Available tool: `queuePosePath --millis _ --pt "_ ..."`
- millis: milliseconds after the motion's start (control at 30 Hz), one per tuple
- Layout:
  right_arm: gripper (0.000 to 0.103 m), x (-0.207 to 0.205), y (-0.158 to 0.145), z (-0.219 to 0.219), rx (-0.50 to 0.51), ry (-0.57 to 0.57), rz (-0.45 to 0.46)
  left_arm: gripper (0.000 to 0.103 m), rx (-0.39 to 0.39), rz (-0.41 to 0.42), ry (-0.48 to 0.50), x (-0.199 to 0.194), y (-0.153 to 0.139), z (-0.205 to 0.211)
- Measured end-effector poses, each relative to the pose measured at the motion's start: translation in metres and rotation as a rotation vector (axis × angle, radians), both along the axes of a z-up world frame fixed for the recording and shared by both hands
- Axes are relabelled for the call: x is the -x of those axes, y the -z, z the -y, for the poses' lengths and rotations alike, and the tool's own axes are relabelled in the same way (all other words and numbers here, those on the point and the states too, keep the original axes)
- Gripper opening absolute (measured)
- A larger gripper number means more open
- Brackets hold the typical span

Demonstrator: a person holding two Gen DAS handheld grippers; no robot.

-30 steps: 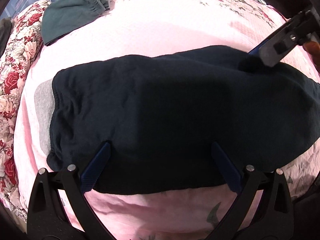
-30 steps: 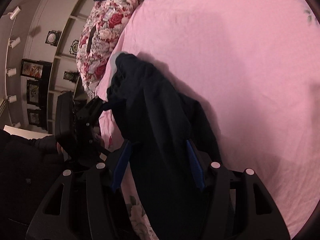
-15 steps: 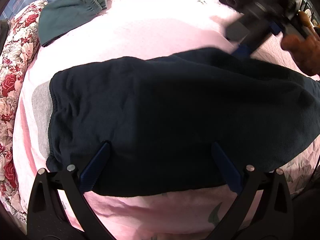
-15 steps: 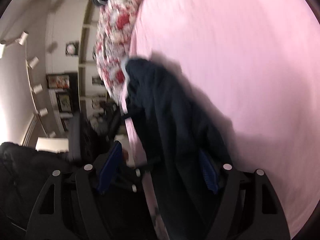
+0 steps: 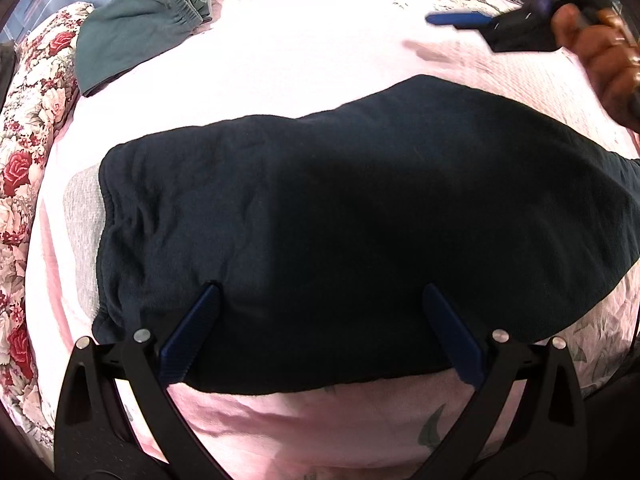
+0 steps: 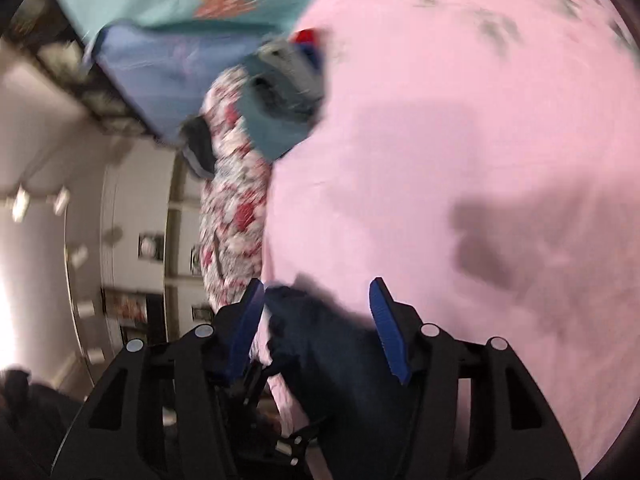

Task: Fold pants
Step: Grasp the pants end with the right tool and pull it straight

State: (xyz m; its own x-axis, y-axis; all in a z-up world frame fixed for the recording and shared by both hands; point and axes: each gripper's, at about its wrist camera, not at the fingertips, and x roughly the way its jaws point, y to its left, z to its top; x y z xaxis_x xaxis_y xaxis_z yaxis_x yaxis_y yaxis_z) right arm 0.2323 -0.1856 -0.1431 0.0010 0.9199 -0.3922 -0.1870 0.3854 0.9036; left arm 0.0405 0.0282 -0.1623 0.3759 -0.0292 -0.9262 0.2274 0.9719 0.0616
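On the pink bedsheet (image 5: 304,60), dark navy fleece pants (image 5: 360,216) are lying folded into a broad slab, a grey lining strip showing at their left end. Judging by this, one fold is down and the step in hand is regrasping for the next; that move is probably calling for both grippers to pinch the same edge and carry it across. Nearest the camera, the left gripper (image 5: 318,296) is hovering with its blue fingers (image 5: 192,332) spread wide apart over the near hem, clamping nothing. Far right, the right gripper (image 5: 460,20) is hanging above the sheet, well apart from the pants; its own blurred view is showing its fingers (image 6: 386,326) parted and empty. A green folded garment (image 5: 136,36) is lying far left beside a floral quilt (image 5: 28,148).
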Motion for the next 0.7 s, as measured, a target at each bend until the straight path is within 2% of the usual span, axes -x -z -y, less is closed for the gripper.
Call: queuePosePath --millis 67,133,167,200,233,267,300,333,367,400,433,533,600,700 --pt "0.056 0.019 -0.012 -0.02 -0.012 -0.078 0.03 0.101 0.001 0.002 0.005 0.0 0.001 -0.001" --pt "0.056 0.033 -0.008 -0.03 0.0 -0.131 0.034 0.101 0.001 0.006 0.008 0.002 0.001 0.0" --pt "0.056 0.038 0.0 -0.034 0.028 -0.139 0.026 0.101 0.002 0.008 0.008 0.004 0.001 0.0" --pt "0.056 0.04 0.014 -0.038 0.111 -0.132 0.027 0.101 0.003 0.011 0.009 0.004 0.001 0.0" --pt "0.037 0.036 0.026 -0.035 0.2 -0.105 0.028 0.101 0.002 0.014 0.012 0.004 0.002 0.0" --pt "0.024 0.034 0.039 -0.032 0.214 -0.069 -0.005 0.101 0.002 0.014 0.016 0.004 0.003 0.0" --pt "0.024 0.034 0.042 -0.024 0.198 -0.006 -0.054 0.101 0.004 0.017 0.019 0.004 0.002 0.0" --pt "0.031 0.039 0.035 -0.015 0.178 0.061 -0.081 0.101 0.003 0.021 0.025 0.005 0.001 0.0" --pt "0.041 0.046 0.025 -0.009 0.17 0.11 -0.065 0.101 0.002 0.02 0.027 0.005 0.0 0.001" --pt "0.048 0.059 0.004 0.001 0.171 0.157 0.002 0.101 0.003 0.018 0.029 0.004 0.0 0.0" --pt "0.06 0.074 -0.013 0.01 0.191 0.197 0.062 0.101 0.003 0.018 0.033 0.004 0.0 0.0" --pt "0.062 0.12 -0.044 0.049 0.246 0.327 0.138 0.101 -0.005 0.025 0.051 0.005 -0.007 0.001" --pt "0.062 0.157 -0.053 0.085 0.271 0.421 0.133 0.101 -0.018 0.057 0.062 0.009 -0.016 0.003" --pt "0.062 0.229 -0.06 0.161 0.351 0.656 0.109 0.101 -0.02 0.113 0.079 0.01 -0.035 0.01"
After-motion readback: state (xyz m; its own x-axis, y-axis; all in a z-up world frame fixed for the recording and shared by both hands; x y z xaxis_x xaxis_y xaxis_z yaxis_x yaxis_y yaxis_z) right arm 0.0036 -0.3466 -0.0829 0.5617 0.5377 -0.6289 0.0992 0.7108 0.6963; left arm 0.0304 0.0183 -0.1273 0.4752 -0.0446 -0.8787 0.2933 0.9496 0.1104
